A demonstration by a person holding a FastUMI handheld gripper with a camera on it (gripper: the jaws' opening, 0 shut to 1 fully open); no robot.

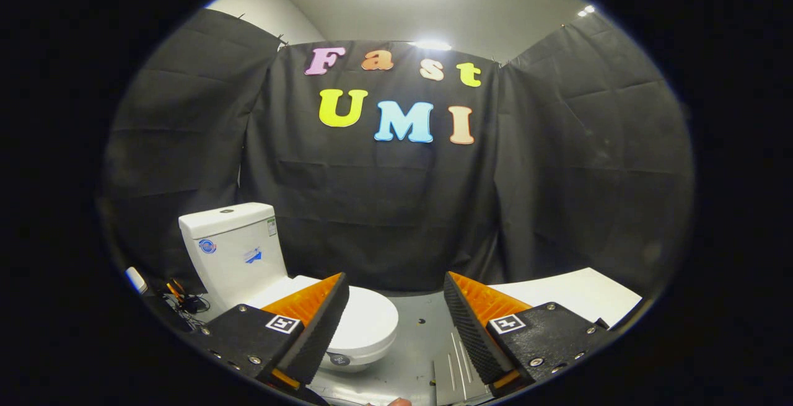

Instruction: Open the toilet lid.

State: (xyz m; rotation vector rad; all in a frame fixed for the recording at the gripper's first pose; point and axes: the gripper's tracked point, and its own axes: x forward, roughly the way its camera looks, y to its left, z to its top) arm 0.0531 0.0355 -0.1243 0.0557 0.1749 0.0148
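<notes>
A small white toilet [248,263] stands on the grey floor ahead and to the left of my fingers. Its tank [232,242] rises at the back, and its lid [365,322] lies flat and closed over the bowl. My left finger [319,325] overlaps the near side of the lid in the view, without visible contact. My gripper [396,319] is open, with a wide gap and nothing between the fingers. The right finger [471,325] stands well to the right of the bowl.
The booth's black cloth wall [384,220] closes off the back and both sides. A white board [576,297] lies on the floor to the right, beyond the right finger. Cables and small items [183,300] sit left of the tank. Grey floor [421,331] lies between the fingers.
</notes>
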